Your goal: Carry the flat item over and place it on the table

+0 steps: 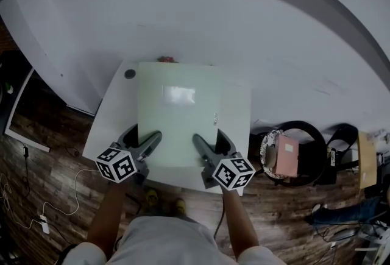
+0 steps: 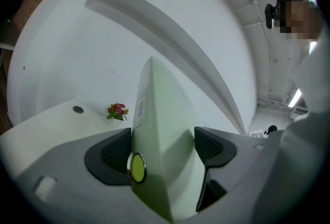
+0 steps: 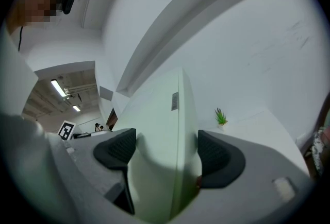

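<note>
Two grips on: left gripper (image 1: 143, 138) and right gripper (image 1: 211, 141) each have fingers pinching the near edge of the pale green flat item (image 1: 179, 119), held over the white counter (image 1: 239, 113); carry looks nearly done, setting down and release remain, contact unclear.

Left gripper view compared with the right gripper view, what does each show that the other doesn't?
Only the left: a small red flower posy and a round dark hole in the white table. Only the right: a small green spiky plant and a black-and-white square marker. Both: the pale green flat folder, clamped by left gripper or right gripper.
</note>
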Tool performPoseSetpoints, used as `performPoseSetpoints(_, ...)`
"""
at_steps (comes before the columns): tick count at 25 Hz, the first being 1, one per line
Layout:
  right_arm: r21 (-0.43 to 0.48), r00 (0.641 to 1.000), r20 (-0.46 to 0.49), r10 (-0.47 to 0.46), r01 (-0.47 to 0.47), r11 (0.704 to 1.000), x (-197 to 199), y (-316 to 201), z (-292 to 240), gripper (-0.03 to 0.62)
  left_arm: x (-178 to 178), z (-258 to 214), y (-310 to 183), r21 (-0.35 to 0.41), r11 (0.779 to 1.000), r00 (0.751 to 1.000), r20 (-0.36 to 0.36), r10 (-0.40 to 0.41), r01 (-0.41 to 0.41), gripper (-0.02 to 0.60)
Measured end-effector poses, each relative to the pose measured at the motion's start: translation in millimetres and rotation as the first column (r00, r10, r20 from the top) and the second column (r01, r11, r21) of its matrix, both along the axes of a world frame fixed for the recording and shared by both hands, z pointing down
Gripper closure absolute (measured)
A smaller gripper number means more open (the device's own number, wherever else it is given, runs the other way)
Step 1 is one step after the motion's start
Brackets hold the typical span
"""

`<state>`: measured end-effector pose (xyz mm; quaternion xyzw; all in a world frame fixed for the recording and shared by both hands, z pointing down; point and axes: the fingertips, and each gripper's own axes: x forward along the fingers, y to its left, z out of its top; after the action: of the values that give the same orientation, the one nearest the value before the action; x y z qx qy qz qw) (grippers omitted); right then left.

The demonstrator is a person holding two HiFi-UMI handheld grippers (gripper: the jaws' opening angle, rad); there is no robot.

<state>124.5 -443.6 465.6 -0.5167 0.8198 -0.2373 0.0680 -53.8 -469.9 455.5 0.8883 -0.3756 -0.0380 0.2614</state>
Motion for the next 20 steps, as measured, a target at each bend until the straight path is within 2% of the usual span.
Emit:
performPoseSetpoints(7, -0.018, 1.000, 0.000, 0.020, -0.020, 1.000, 2.0, -11.3, 6.7, 0.224, 2.9, 6.8, -15.3, -0.018, 1.000, 1.000, 0.004, 0.023, -0.023, 0.201)
performPoseSetpoints(20, -0.116, 0.999, 0.017, 0.034, -0.031, 0.993, 1.5, -20.4, 47.7, 0.225, 3.5, 47.5, -29.4, -0.111, 0.993, 0.998, 0.026, 0.048, -0.045, 0.201)
